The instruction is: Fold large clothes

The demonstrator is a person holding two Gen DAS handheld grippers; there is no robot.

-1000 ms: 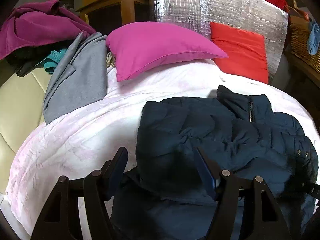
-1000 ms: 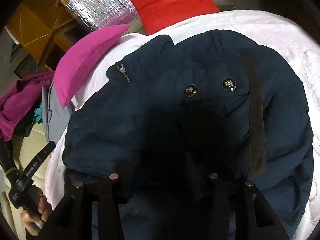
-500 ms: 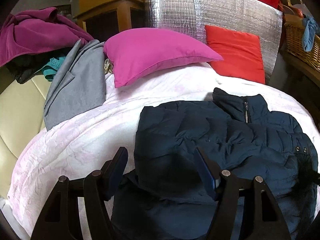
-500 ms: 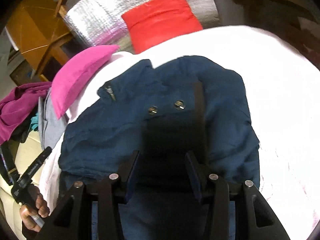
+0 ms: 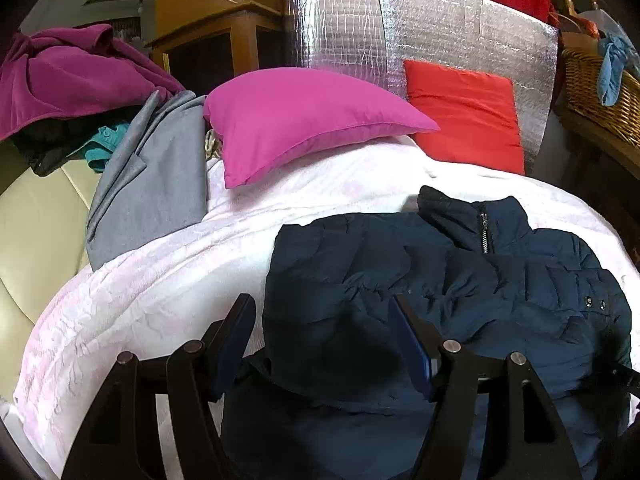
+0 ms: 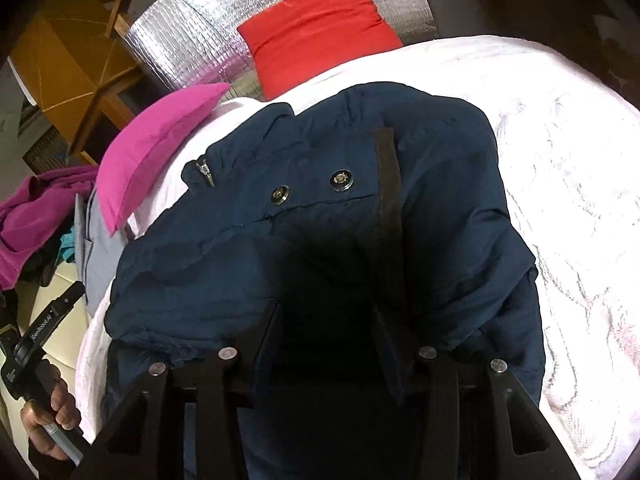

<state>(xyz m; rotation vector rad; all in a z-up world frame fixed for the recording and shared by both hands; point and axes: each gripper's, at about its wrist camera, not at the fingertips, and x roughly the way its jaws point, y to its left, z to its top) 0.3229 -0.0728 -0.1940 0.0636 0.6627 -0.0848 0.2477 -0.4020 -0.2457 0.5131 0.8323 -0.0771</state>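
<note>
A dark navy padded jacket (image 5: pixel 440 280) lies partly folded on a white-pink bedspread (image 5: pixel 160 280), collar and zipper toward the pillows. It also fills the right wrist view (image 6: pixel 320 240), where two metal snaps and a dark strip show. My left gripper (image 5: pixel 322 322) is open and empty, hovering over the jacket's left edge. My right gripper (image 6: pixel 328 320) is open and empty, low above the jacket's middle. The left hand with its gripper handle (image 6: pixel 40 344) shows at the lower left of the right wrist view.
A magenta pillow (image 5: pixel 304 120) and a red pillow (image 5: pixel 464 112) lean at the bed's head against a silver foil panel (image 5: pixel 400 32). A grey garment (image 5: pixel 152 184) and a purple one (image 5: pixel 68 76) lie left. A wicker basket (image 5: pixel 600 88) stands right.
The right gripper rose away from the jacket, then came back close over it. The left gripper drew back slightly. Both stayed open. The jacket has not moved.
</note>
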